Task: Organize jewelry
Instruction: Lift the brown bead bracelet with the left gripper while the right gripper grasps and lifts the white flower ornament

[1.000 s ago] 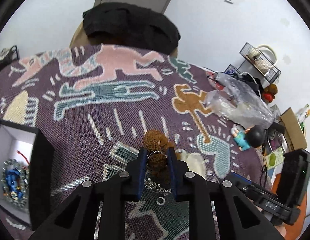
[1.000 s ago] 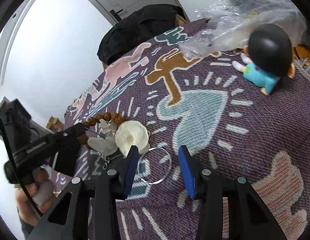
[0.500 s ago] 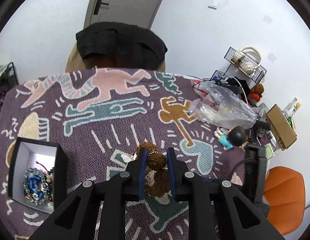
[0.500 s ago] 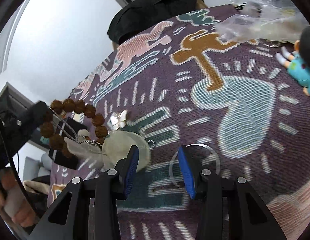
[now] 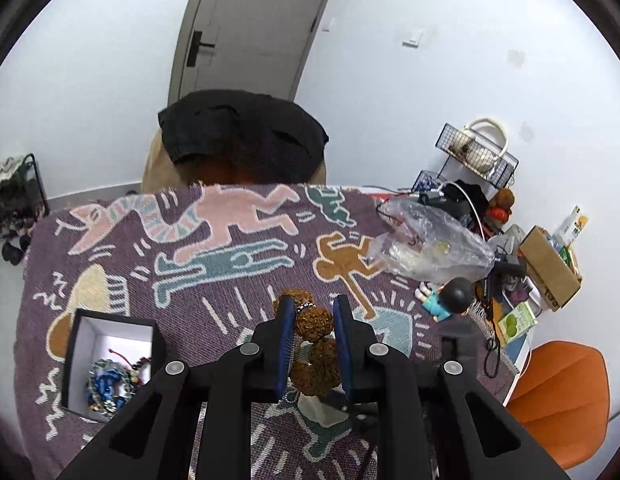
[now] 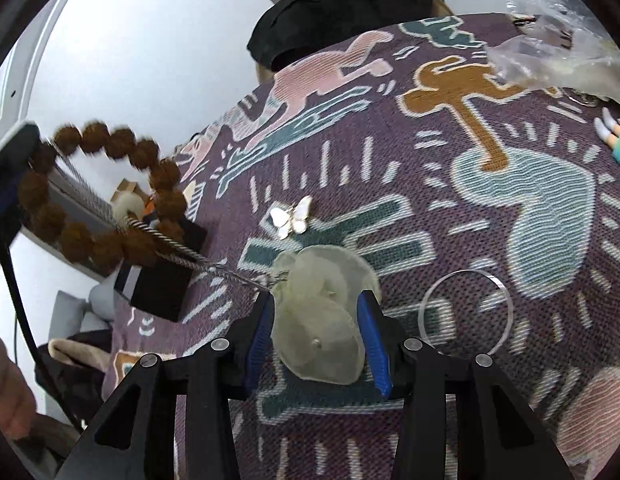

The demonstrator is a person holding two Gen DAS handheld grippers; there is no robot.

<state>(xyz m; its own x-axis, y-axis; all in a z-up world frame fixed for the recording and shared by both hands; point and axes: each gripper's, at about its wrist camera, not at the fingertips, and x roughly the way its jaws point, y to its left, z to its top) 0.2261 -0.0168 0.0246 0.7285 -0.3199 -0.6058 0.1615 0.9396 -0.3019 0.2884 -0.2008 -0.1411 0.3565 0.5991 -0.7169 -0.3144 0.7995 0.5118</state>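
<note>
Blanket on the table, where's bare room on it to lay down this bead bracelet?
The blanket lies bare across its far half, between the black box and the plastic bag. It is crowded near the claws: the butterfly clip, pale petals and clear ring. The doll fills the right edge.

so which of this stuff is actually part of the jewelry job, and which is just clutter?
Job:
- bead bracelet in left gripper
- pale flower piece between right gripper fingers
- silver chain
- butterfly pin
- clear bangle
- black box

Clutter:
- plastic bag
- toy figure
- orange chair
</note>
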